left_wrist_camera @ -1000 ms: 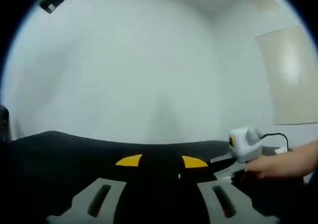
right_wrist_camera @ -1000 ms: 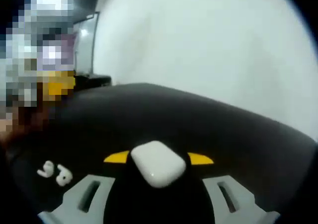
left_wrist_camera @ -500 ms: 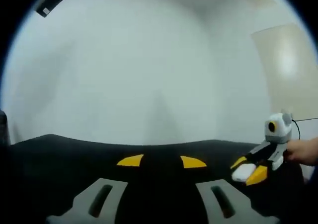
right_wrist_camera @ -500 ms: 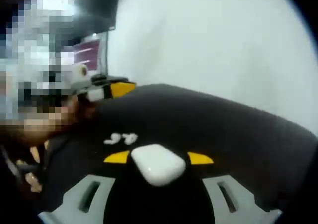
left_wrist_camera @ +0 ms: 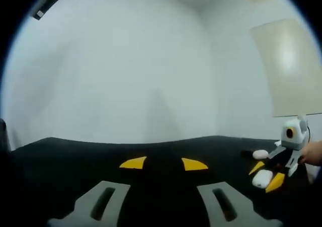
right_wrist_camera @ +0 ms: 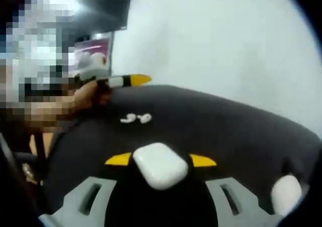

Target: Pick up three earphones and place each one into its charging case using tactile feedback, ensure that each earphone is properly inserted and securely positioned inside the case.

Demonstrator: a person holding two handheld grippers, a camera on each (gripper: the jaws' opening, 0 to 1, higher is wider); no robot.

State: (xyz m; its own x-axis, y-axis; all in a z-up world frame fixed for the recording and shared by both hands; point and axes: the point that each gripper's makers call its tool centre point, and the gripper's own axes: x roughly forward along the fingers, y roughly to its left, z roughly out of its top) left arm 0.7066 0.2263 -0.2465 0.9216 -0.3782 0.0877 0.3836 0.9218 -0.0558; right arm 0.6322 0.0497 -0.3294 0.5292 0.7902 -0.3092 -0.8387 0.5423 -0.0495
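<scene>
Your right gripper (right_wrist_camera: 161, 162) holds the smooth white rounded charging case (right_wrist_camera: 159, 165) tight, and the small white earphones (right_wrist_camera: 136, 118) lie on the black table (right_wrist_camera: 226, 131) beyond it, nearer your empty, wide-apart left gripper (left_wrist_camera: 163, 163).

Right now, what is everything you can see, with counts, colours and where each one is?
Earphones: two, white, lying close together on the black table, beyond the held case.
Charging case: one, white, closed, between the right gripper's fingers.
Second case: one, white, on the table at the lower right of the right gripper view.
Table: one, black top.
Wall: white, behind the table.
Panel: one, beige, on the wall at the right of the left gripper view.
Screen: one, lit, purplish, behind the table's far edge.
Right gripper: grey with yellow tips, closed on the case.
Left gripper: grey with yellow tips, open, nothing held.
</scene>
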